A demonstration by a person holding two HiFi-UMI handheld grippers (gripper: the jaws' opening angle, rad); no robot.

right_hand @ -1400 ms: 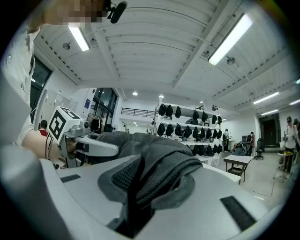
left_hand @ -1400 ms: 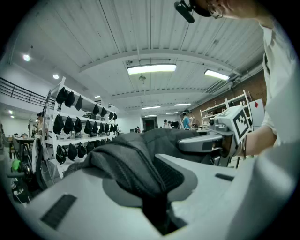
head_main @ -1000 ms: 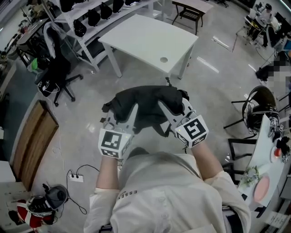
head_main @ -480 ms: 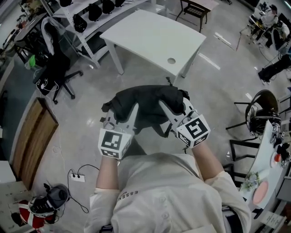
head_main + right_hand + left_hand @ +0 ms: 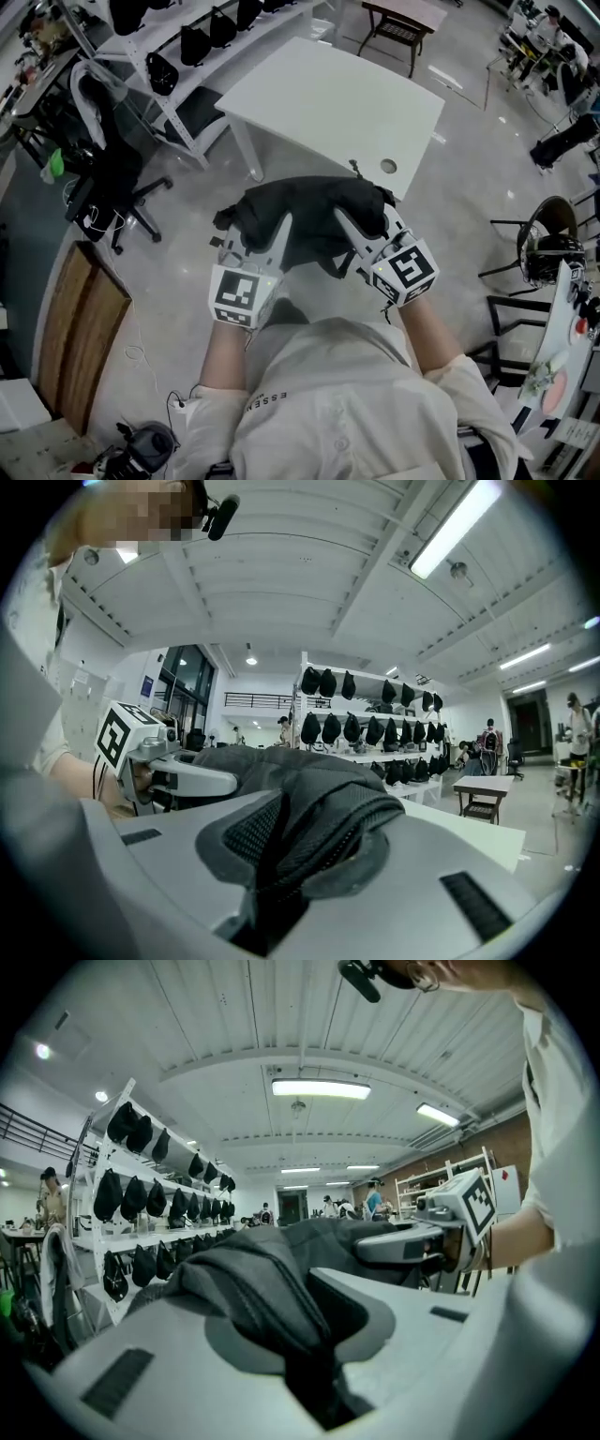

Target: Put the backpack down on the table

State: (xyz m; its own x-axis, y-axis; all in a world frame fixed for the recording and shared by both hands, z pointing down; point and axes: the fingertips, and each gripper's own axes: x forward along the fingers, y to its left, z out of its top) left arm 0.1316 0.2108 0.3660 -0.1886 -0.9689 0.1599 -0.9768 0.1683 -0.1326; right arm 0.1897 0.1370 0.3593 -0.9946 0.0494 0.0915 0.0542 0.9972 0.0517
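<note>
A black backpack (image 5: 305, 217) hangs in the air between both grippers, just short of the near corner of the white table (image 5: 328, 94). My left gripper (image 5: 275, 232) is shut on dark fabric of the backpack (image 5: 272, 1288) at its left side. My right gripper (image 5: 349, 223) is shut on a padded mesh part of the backpack (image 5: 309, 832) at its right side. Each gripper view shows the other gripper across the bag: the right gripper (image 5: 412, 1241) and the left gripper (image 5: 187, 778). The bag's underside is hidden.
A cable hole (image 5: 388, 167) sits near the table's near corner. White shelves with black bags (image 5: 187, 42) stand at the left behind the table. An office chair with a dark coat (image 5: 108, 155) is at left, a wooden board (image 5: 80, 337) lower left, a chair (image 5: 539, 253) at right.
The person has walked toward the white table with the backpack held in both grippers. The table now lies closer, its near corner right beyond the bag. The grips are unchanged.
</note>
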